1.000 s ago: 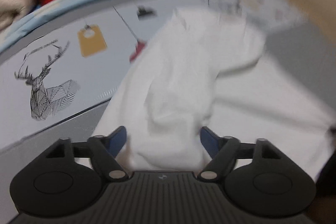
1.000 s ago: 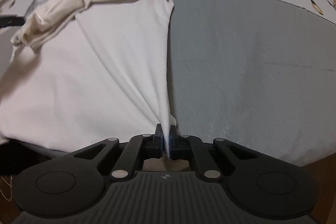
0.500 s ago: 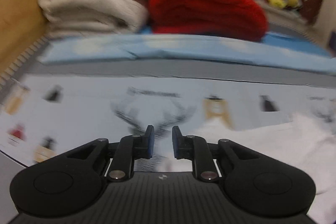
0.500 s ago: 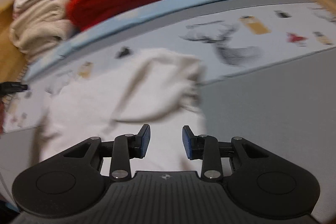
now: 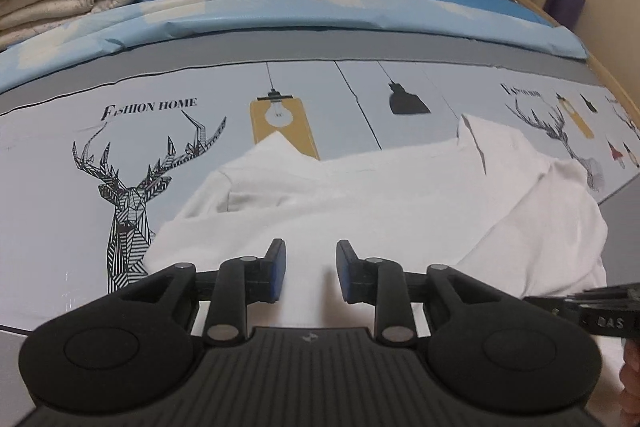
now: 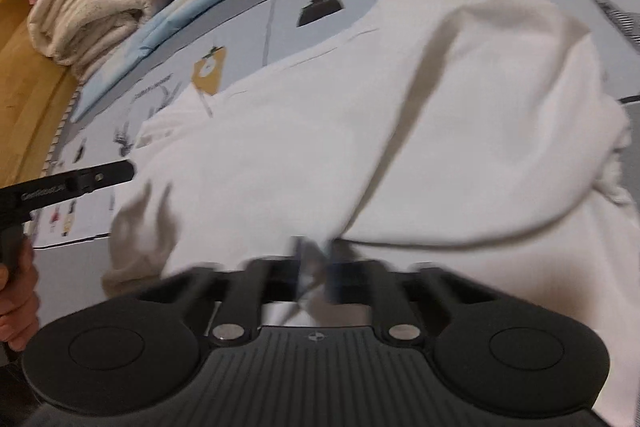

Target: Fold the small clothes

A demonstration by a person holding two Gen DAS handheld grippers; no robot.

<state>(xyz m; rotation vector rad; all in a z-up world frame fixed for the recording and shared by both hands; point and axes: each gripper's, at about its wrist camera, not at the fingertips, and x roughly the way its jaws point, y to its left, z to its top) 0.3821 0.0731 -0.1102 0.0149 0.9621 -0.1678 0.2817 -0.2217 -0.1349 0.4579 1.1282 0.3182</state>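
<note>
Right tongs [image 6: 316, 267], angled down, clenched on a fold of white shirt [image 6: 360, 115]; left tongs [image 5: 310, 277] opening, empty, above it.

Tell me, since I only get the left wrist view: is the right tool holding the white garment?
Observer: Yes. The right tool looks shut on a fold of the white garment, though that view is blurred.
Operator: Where on it?
Observer: At its near edge, at the foot of a long shadowed crease.
Operator: Anything else I miss?
Observer: A hand grips the handle of the left tool; that tool's jaws are opening, with nothing pinched.
</note>
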